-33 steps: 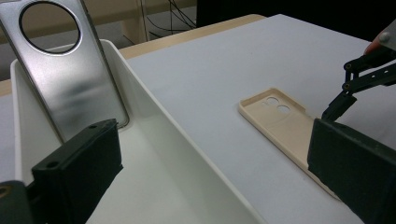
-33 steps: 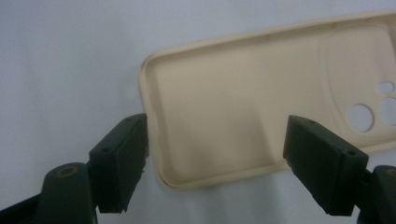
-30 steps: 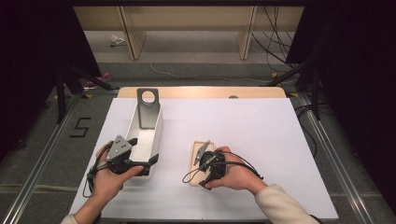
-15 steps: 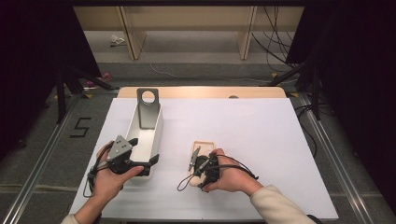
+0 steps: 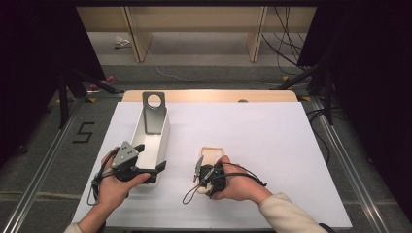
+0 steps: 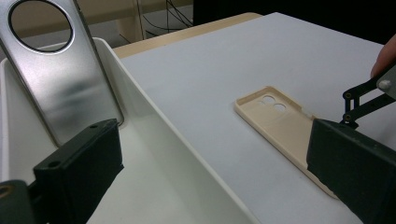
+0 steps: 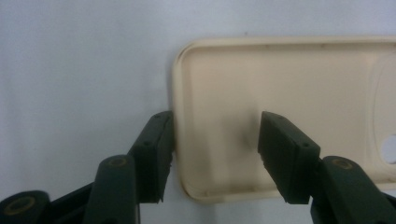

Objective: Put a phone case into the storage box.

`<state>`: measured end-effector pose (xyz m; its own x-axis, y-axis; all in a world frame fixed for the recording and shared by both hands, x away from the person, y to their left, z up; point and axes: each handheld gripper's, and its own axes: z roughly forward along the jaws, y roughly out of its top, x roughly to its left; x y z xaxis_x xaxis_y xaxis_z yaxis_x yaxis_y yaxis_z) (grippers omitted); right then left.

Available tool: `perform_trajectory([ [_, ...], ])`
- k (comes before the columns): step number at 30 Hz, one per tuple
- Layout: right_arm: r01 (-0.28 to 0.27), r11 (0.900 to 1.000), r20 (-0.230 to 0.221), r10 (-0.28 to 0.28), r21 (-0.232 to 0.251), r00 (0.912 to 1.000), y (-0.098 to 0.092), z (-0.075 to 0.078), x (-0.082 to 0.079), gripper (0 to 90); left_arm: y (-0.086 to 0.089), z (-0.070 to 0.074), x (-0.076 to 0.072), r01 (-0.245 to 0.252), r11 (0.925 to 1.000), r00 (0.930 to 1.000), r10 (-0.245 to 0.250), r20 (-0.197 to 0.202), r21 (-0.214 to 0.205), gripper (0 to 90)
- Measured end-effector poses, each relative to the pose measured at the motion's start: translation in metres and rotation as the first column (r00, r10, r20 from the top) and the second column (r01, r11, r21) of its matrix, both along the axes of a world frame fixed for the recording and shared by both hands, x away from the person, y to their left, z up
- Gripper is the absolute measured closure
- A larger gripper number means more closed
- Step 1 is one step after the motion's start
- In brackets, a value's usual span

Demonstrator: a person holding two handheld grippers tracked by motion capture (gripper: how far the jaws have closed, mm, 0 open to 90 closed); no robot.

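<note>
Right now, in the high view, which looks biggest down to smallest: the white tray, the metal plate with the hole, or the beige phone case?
1. White tray
2. Metal plate, standing in the tray
3. Beige phone case, though the right gripper hides part of it

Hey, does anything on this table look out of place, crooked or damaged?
Nothing stands out. The beige phone case lies flat, hollow side up and undamaged, with the right gripper closing over its short end. The brushed-metal plate with a round hole leans upright inside the white tray, by design it seems.
</note>
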<state>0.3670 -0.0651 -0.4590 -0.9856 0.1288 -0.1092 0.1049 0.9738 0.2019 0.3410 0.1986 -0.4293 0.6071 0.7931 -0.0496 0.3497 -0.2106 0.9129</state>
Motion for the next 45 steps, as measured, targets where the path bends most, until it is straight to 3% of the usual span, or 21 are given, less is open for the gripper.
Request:
perform_trajectory([
  [8,-0.048,0.9988,-0.024,0.047,-0.012,0.9986,0.003,0.001,-0.004,63.0,0.000,0.000,0.000,0.004,1.0000,1.0000,-0.004,-0.001,-0.002,3.7],
  [33,-0.097,0.9949,-0.043,0.096,-0.026,0.9945,0.005,0.003,-0.011,84.6,-0.001,0.000,-0.001,0.010,0.9999,1.0000,-0.010,0.000,-0.004,4.5],
  [45,-0.091,0.9959,-0.042,0.090,-0.003,0.9950,0.001,0.002,-0.011,86.6,0.000,0.000,-0.001,0.010,0.9999,0.9999,-0.010,0.000,-0.006,4.8],
])
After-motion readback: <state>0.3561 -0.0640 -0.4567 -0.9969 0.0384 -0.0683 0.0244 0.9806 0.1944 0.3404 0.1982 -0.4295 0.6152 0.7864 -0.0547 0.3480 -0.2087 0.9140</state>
